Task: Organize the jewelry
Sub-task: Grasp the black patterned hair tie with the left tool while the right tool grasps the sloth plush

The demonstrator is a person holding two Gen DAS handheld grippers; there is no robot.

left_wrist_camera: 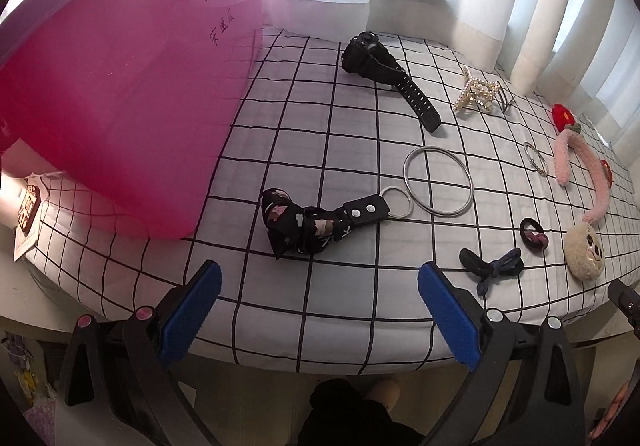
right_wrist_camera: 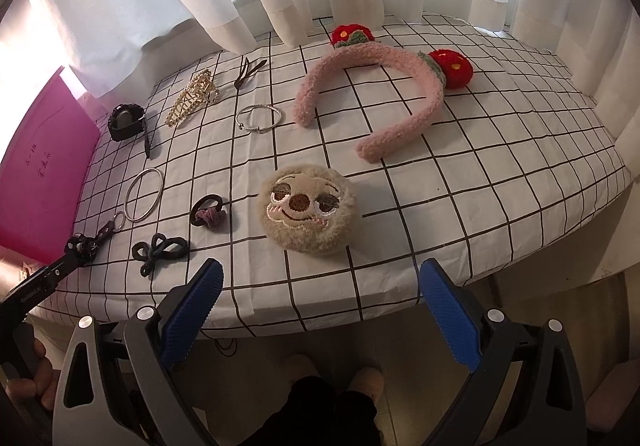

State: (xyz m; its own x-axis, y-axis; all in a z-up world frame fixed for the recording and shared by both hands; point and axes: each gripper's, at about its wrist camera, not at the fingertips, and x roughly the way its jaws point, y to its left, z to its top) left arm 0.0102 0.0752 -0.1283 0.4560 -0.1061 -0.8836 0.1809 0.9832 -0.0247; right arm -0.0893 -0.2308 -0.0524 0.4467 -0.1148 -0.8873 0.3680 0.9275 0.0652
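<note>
While both my grippers, left (left_wrist_camera: 320, 300) & right (right_wrist_camera: 322, 298), hang wide w/ nothing held, sloth plush (right_wrist_camera: 307, 209) sits near.

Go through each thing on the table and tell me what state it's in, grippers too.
Left gripper: open, empty.
Right gripper: open, empty.
Watch: unbuckled, strap stretched out.
Pearl claw clip: closed.
Large bangle: lying flat.
Pink headband: lying flat.
Pink bin: beside the cloth, contents hidden.

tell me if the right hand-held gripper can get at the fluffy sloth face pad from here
Probably yes. The right hand-held gripper is open, and the sloth face pad lies just ahead of it near the table edge, with nothing between them.
</note>
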